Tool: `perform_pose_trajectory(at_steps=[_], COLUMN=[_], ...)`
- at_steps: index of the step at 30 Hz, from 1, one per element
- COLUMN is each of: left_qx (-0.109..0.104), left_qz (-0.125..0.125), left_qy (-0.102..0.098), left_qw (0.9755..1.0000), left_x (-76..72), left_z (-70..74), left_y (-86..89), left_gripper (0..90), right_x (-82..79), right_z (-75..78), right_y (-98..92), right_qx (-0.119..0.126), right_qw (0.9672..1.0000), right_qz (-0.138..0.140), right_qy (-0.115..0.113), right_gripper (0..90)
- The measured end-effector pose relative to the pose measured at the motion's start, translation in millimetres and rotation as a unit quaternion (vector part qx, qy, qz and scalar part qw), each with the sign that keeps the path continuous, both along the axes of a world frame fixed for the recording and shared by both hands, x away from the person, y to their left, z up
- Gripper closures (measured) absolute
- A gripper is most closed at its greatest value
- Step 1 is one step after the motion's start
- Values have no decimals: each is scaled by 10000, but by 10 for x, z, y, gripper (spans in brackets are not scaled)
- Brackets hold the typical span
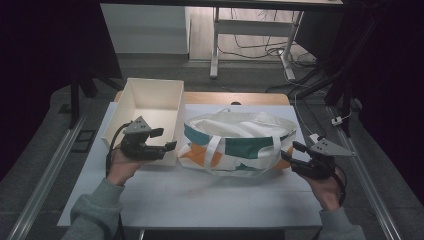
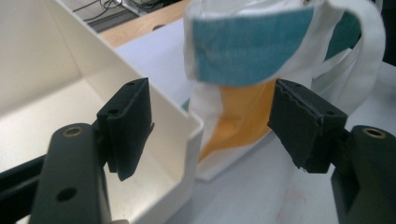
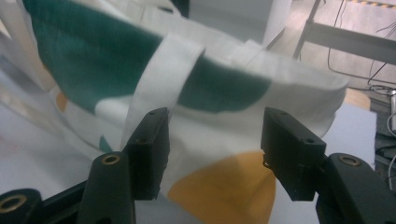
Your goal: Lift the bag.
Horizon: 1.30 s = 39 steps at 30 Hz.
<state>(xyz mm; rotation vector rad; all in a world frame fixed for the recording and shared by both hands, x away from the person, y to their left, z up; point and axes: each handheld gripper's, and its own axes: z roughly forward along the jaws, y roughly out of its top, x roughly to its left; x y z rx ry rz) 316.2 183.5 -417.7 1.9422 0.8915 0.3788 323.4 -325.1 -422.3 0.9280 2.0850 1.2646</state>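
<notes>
A white open box [image 1: 150,102] stands touching a patterned tote bag [image 1: 235,145] on the white table [image 1: 200,200].

A white tabletop [image 1: 200,200] carries two things. An open white box [image 1: 150,107] sits toward its far left corner, and just beside it, mid-tabletop, rests a white tote bag [image 1: 235,142] with green and orange patches.

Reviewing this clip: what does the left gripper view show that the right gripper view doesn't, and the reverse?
Left gripper view alone: the white bin, its near corner between the open jaws, and a strip of wooden table edge. Right gripper view alone: a white metal frame and cables on the floor behind the table. Both: the tote bag with teal and orange patches and white straps, straight ahead of open jaws, on the white tabletop.
</notes>
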Motion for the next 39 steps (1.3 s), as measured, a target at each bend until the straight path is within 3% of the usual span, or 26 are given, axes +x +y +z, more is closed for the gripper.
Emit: perform_pose_trajectory(at_steps=[8, 14, 21, 27, 39], left_qx=[16, 55, 56, 140, 170], left_qz=[41, 27, 76, 98, 156], left_qy=[153, 334, 474, 615, 618], left_qw=[9999, 9994, 9988, 9980, 9978], left_x=[-129, -197, -270, -325, -327], left_z=[-173, -353, -535, -690, -742], left_y=[84, 90, 106, 122, 127], left_gripper=[300, 300, 299, 294, 294], right_x=[-54, -106, -168, -201, -186], right_z=[-194, -283, -424, -603, -675], right_y=[39, 44, 50, 53, 42], right_qx=[-165, -208, -354, -632, -761], right_qw=[9995, 9995, 9987, 9966, 9954], right_qz=[75, 40, 69, 70, 53], right_qy=[242, 213, 354, 528, 586], right_gripper=[415, 418, 416, 413, 412])
